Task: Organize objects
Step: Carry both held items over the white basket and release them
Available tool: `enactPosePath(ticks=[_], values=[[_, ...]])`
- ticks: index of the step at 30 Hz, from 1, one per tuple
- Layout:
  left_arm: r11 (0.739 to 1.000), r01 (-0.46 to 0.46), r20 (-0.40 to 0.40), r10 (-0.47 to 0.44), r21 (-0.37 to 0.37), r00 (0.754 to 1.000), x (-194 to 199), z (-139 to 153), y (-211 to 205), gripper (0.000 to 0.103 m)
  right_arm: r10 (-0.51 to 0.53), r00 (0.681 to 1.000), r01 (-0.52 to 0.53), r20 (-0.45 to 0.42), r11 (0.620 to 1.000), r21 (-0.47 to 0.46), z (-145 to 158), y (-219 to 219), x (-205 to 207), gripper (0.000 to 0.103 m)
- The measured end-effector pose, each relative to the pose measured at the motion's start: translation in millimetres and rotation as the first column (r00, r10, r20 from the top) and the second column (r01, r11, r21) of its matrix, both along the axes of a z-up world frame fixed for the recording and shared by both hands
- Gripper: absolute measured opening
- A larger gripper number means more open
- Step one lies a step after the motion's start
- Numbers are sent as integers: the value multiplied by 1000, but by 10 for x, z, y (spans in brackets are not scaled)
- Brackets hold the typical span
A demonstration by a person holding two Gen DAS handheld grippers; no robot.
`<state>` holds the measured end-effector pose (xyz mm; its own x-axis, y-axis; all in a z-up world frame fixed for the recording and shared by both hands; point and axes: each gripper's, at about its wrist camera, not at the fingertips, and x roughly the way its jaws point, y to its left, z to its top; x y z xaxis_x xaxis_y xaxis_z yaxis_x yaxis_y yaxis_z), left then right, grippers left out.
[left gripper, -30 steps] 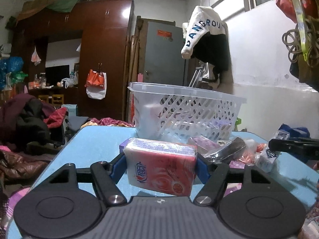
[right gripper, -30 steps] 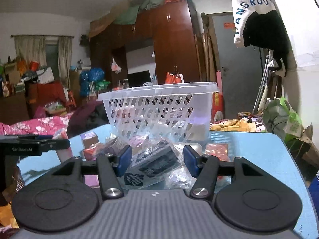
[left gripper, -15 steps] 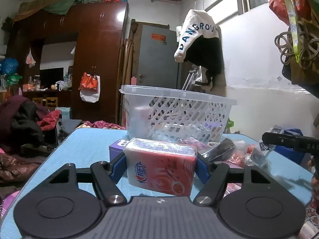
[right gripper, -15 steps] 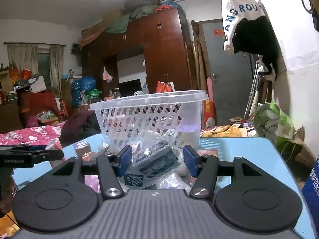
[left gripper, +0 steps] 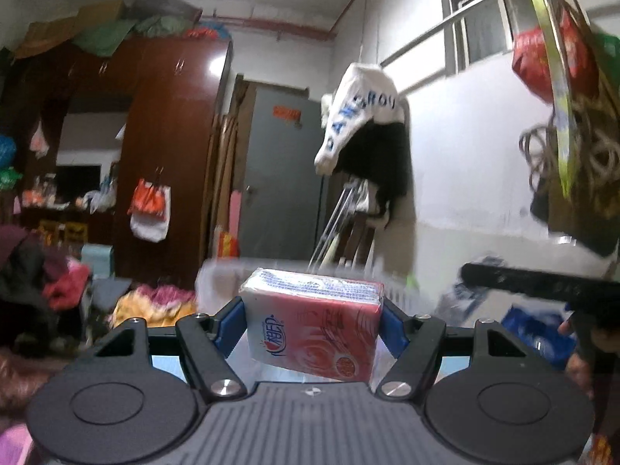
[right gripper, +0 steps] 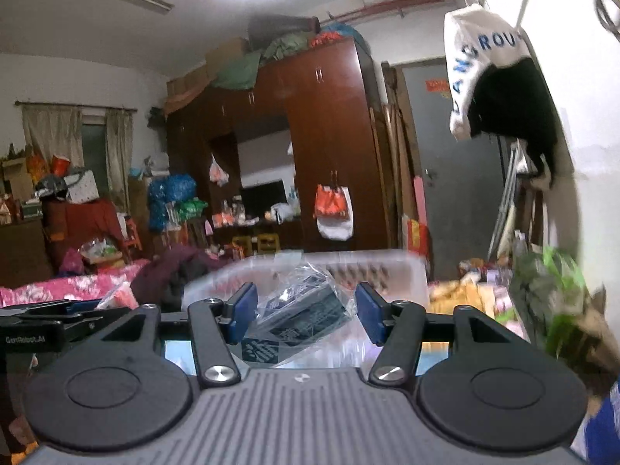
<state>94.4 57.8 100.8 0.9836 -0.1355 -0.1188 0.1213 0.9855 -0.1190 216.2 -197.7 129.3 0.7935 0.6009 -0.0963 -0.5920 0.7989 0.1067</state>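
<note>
behind, white basket (right gripper: 372,271) waits; left tool (left gripper: 313,319) clenches tissue pack (left gripper: 314,333), right tool (right gripper: 302,312) grasps crinkly packet (right gripper: 306,312), which may slip.

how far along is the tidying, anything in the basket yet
Basket contents can't be made out now. In hand: the left gripper clamps a pink tissue pack, and the right gripper holds a clear-wrapped dark packet, both raised before the white basket. Left: dropping both in.
</note>
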Motion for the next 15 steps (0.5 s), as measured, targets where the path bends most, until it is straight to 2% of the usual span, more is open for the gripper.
enactPosePath(ticks=[2, 4, 7, 9, 10, 11, 12, 13, 15], values=[[1000, -20, -10, 20, 10, 1000, 316, 206, -58, 74, -4, 1000, 4, -17, 1000, -5, 168, 101, 213, 60], [997, -66, -60, 69, 44, 996, 699, 307, -143, 75, 7, 996, -7, -86, 1000, -6, 249, 213, 542, 60], [998, -60, -184, 61, 12, 981, 1253, 267, -170, 75, -57, 988, 45, -141, 995, -85, 219, 412, 942, 60], [997, -78, -221, 71, -22, 973, 1443, 187, -146, 75, -83, 983, 65, -166, 992, -111, 163, 458, 1097, 62], [994, -104, -233, 94, -28, 968, 1523, 137, -142, 82, -93, 980, 75, -174, 991, -109, 128, 457, 1147, 63], [991, -130, -245, 120, -24, 962, 1560, 103, -132, 96, -102, 980, 86, -171, 991, -100, 108, 448, 1176, 73], [987, -158, -261, 148, -19, 954, 1611, 70, -136, 103, -105, 980, 91, -170, 992, -85, 86, 425, 1204, 95], [987, -162, -265, 153, -14, 952, 1637, 35, -141, 103, -103, 978, 91, -183, 993, -73, 54, 403, 1216, 103], [989, -148, -254, 141, -7, 957, 1582, 4, -141, 103, -89, 972, 76, -215, 995, -69, 22, 371, 1197, 103]])
